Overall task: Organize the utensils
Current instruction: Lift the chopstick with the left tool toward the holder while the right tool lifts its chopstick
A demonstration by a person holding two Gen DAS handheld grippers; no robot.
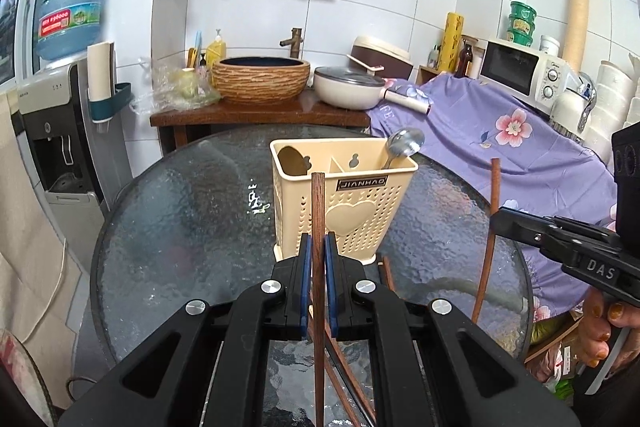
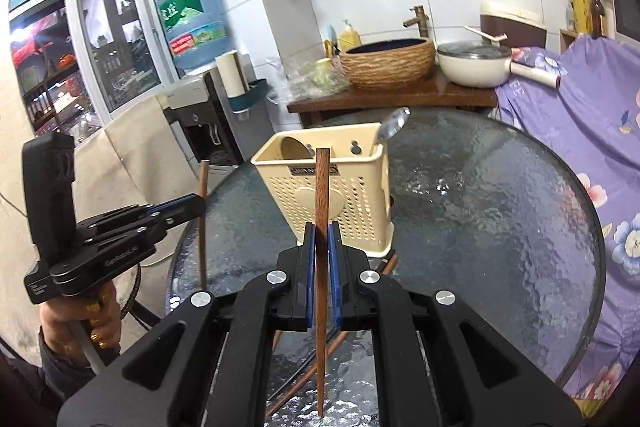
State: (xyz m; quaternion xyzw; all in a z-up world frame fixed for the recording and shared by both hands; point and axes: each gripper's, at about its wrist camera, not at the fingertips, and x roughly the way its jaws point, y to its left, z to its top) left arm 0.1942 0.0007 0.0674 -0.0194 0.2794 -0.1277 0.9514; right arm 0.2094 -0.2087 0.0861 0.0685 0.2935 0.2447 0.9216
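A cream perforated utensil holder (image 1: 344,203) stands on the round glass table (image 1: 180,227); it also shows in the right wrist view (image 2: 332,195). A metal spoon (image 1: 404,145) stands in its right compartment, and a dark spoon (image 1: 292,161) in its left. My left gripper (image 1: 319,247) is shut on a brown wooden chopstick (image 1: 318,211), held upright in front of the holder. My right gripper (image 2: 322,239) is shut on another wooden chopstick (image 2: 321,195), also upright. Each gripper shows in the other's view: the right one (image 1: 494,217), the left one (image 2: 202,205). Several more chopsticks (image 2: 304,375) lie on the table below the grippers.
Behind the table is a wooden counter (image 1: 260,113) with a woven basin (image 1: 261,79) and a white pan (image 1: 348,87). A purple floral cloth (image 1: 500,147) covers things at the right, under a microwave (image 1: 524,71). A water dispenser (image 1: 60,131) stands at the left.
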